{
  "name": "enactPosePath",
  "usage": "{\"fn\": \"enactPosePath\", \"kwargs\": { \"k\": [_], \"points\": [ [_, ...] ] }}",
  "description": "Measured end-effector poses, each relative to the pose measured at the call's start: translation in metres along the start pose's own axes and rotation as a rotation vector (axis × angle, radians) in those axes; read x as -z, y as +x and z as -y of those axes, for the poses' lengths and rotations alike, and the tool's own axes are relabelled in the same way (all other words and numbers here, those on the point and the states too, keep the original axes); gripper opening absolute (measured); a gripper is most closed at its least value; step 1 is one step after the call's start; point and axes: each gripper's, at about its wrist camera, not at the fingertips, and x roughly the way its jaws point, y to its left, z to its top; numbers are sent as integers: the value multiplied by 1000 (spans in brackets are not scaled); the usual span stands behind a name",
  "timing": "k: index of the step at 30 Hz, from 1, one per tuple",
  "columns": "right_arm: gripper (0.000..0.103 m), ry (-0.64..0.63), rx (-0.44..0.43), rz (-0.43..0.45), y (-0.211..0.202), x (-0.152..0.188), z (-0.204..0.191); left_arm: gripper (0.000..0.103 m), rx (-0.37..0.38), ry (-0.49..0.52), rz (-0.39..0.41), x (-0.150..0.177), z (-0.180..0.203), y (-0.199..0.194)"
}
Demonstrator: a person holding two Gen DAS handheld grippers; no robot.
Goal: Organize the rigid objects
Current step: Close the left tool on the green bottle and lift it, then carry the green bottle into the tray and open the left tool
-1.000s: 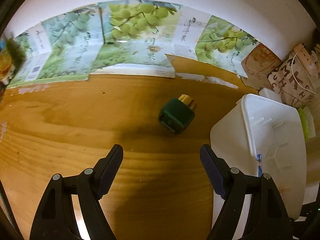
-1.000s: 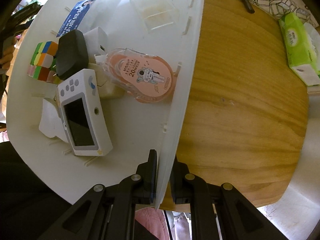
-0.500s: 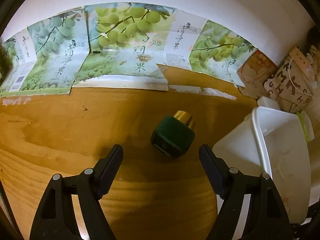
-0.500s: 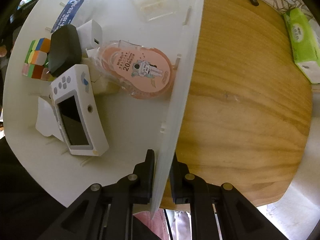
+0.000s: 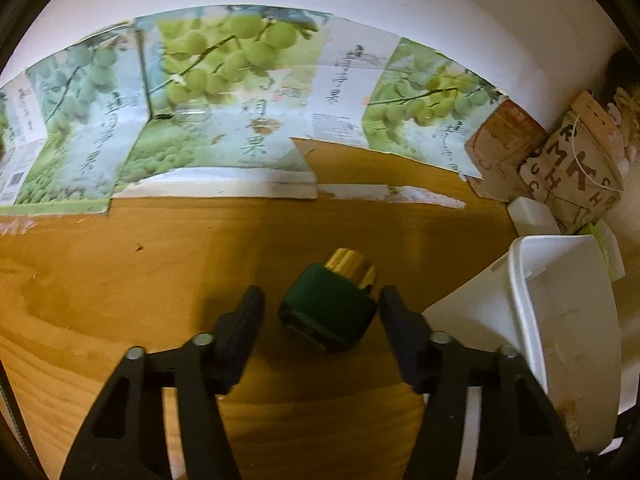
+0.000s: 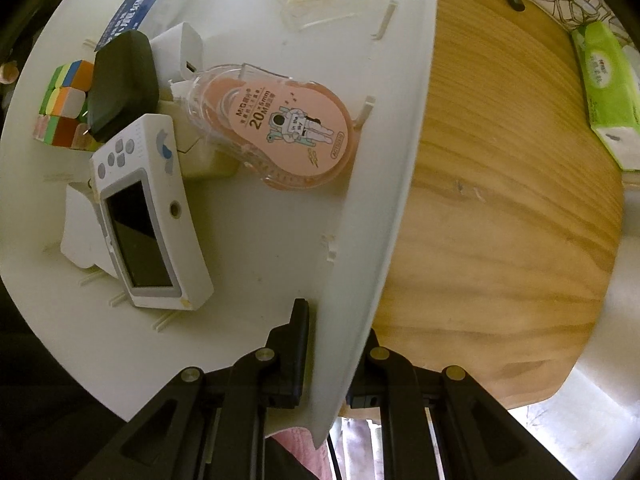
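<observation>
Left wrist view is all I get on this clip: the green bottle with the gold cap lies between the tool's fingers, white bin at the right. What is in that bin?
Observer: A handheld game console lies nearest the right tool.
Operator: Anything else?
Observer: A pink correction tape, a colour cube and a black case.
Operator: Is the bin free-standing?
Observer: No, the right tool is shut on the wall of the white bin.

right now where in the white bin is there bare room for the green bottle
Free: the bin floor between the game console and the right wall, below the pink tape dispenser. Crowded: the upper left, around the cube and the black case.
</observation>
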Motion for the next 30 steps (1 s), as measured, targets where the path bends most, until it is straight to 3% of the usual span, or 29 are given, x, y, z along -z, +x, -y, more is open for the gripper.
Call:
{"fn": "enactPosePath", "kwargs": {
  "k": [16, 30],
  "points": [
    [13, 5, 11, 17, -13, 4, -1, 51, -63, 20, 9, 1, 5, -8],
    [13, -19, 14, 89, -36, 18, -4, 51, -92, -48, 83, 18, 1, -81]
  ]
}}
